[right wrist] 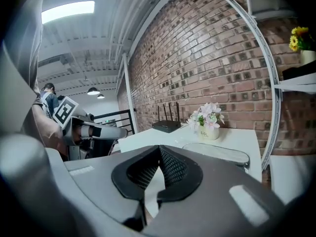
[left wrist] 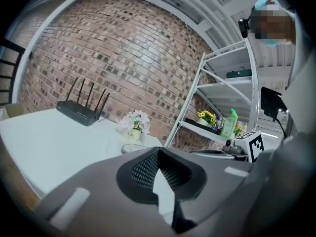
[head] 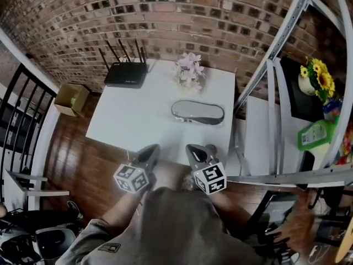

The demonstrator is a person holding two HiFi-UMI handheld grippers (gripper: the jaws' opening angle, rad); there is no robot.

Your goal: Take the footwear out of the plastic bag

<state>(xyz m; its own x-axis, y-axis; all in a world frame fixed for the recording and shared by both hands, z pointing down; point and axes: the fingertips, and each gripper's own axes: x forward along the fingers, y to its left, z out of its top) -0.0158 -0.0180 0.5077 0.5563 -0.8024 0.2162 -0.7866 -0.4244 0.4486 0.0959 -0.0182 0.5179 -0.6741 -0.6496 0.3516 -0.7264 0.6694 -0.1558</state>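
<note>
The white tabletop [head: 132,120] extends ahead of both claws. A white shelf rack [head: 274,87] stands to the right of the right claw [head: 194,149].

The left claw [head: 150,150] and the right claw sit side by side at the near edge of the tabletop. Both are fully closed and hold nothing.

The plastic bag [head: 197,112] lies flat ahead of the right claw, well apart from it. The footwear shows through the bag as a pale oval.

A black router [head: 126,74] sits far ahead of the left claw. A small flower pot [head: 188,72] stands just beyond the bag.
</note>
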